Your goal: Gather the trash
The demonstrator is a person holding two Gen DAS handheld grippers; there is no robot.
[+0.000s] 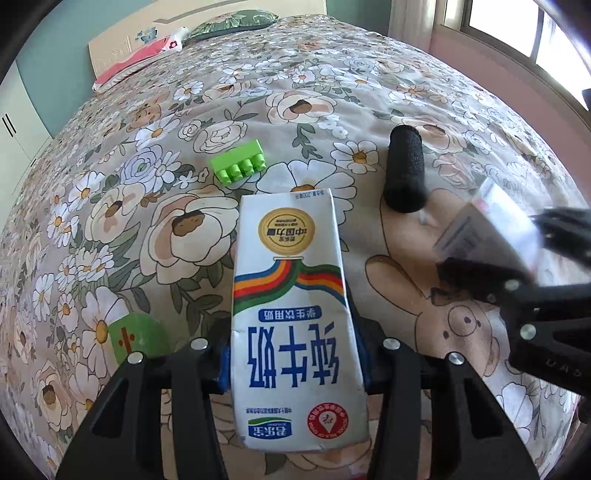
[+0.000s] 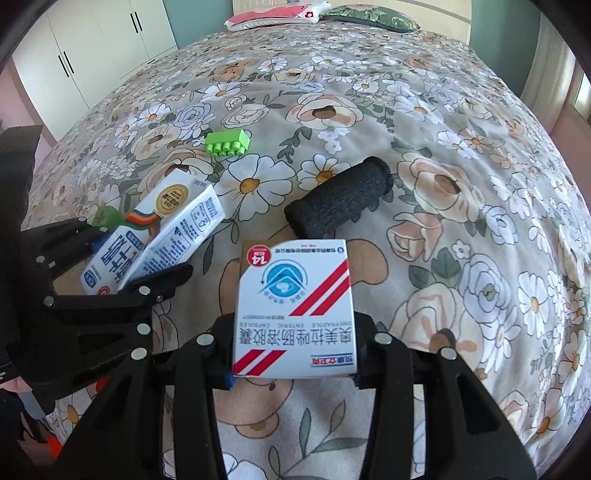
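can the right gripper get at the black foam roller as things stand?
Probably not yet. The right gripper is shut on the medicine box, so its jaws are occupied. The black foam roller lies on the bedspread just beyond the box, with nothing else between them.

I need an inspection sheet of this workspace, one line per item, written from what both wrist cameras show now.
Surface: bed with floral cover.
Job's things: milk carton in left claw; medicine box in right claw.
Clutter: green toy brick; black foam roll; green block beside the left claw.
Grippers: both shut on their items, held above the cover.
Cables: nothing seen.
Surroundings: pillows, white wardrobe, window.
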